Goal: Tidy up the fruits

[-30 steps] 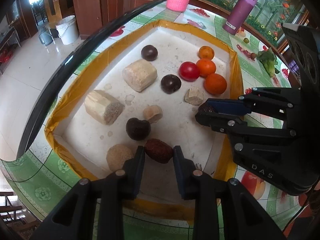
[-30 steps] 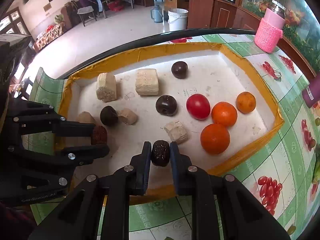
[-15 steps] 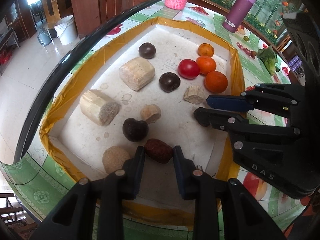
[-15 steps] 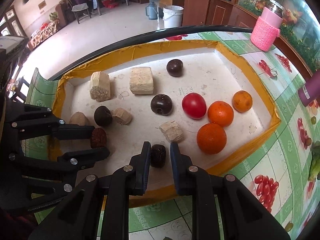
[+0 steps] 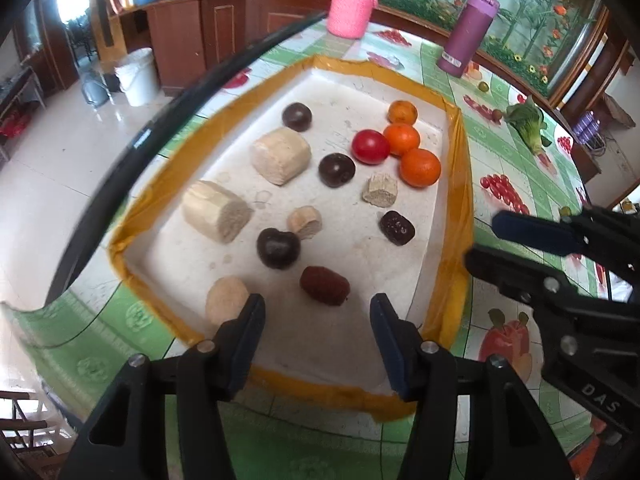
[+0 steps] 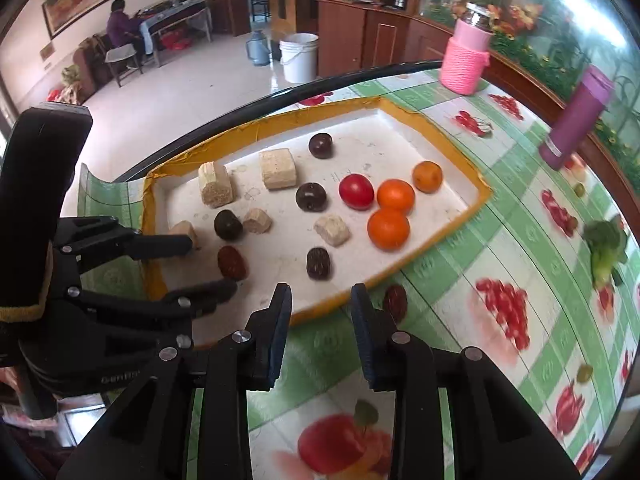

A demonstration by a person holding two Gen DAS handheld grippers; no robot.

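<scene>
Left gripper (image 5: 316,316), right gripper (image 6: 320,308) apparently agape.

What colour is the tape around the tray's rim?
Yellow-orange, on the tray rim; clearest in the left wrist view.

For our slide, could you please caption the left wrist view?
Open left claw above a reddish date in the tray.
</scene>
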